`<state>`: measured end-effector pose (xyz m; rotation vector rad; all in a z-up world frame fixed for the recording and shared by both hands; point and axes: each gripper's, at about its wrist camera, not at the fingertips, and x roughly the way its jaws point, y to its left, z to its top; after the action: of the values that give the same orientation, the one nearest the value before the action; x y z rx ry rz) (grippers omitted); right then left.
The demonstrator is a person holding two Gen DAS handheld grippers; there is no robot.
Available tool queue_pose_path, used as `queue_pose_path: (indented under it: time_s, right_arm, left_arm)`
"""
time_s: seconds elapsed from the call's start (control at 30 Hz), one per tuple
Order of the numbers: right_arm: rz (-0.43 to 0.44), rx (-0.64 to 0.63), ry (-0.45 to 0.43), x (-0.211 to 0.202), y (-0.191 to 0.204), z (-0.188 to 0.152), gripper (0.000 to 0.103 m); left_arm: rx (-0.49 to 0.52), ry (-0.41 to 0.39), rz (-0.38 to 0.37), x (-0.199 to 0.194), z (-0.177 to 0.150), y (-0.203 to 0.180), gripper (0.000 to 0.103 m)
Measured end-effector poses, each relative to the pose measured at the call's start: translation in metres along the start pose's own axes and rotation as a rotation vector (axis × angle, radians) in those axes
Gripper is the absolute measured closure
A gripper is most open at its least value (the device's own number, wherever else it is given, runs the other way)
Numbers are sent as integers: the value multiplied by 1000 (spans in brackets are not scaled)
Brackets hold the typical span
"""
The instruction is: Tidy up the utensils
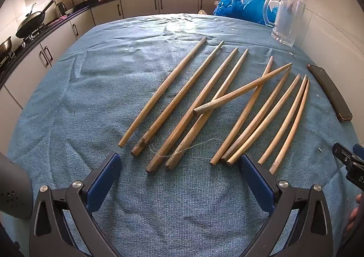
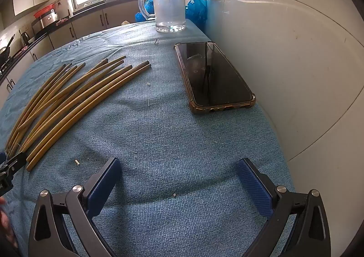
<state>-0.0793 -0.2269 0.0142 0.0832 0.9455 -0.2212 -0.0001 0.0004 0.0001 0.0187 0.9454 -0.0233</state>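
Observation:
Several wooden chopsticks (image 1: 216,107) lie spread on a blue cloth (image 1: 91,98), most roughly parallel, with one chopstick (image 1: 243,88) lying crosswise over the others. My left gripper (image 1: 179,163) hangs open just short of their near ends, nothing between its blue pads. In the right wrist view the same chopsticks (image 2: 68,107) lie at the left. My right gripper (image 2: 179,166) is open over bare cloth (image 2: 159,134). A clear glass mug (image 2: 169,2) stands at the table's far side, also seen as the mug (image 1: 286,20) at the back right in the left wrist view.
A black phone in a brown case (image 2: 213,75) lies right of the chopsticks, near a white wall (image 2: 295,63). Blue plastic bags (image 1: 243,4) sit behind the mug. Kitchen counters with a wok (image 1: 31,23) run along the left. Part of the other gripper (image 1: 348,161) shows at the right edge.

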Motion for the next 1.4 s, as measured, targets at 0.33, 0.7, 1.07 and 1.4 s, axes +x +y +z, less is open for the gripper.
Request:
queue_pose_path:
  time_s: [0.33, 0.7, 1.07, 1.4]
  right_arm:
    - [4, 0, 37, 3, 12, 2, 0]
    - [59, 50, -166, -85, 19, -18, 3]
    - [41, 84, -490, -177, 50, -54, 2]
    - [35, 92, -567, -217, 46, -67, 2]
  left_arm:
    - [18, -63, 1, -54, -19, 11, 0]
    - [7, -252, 21, -150, -35, 20, 0]
    - [-1, -425, 77, -211, -54, 25, 0]
    - [-4, -502, 86, -243, -74, 31, 0]
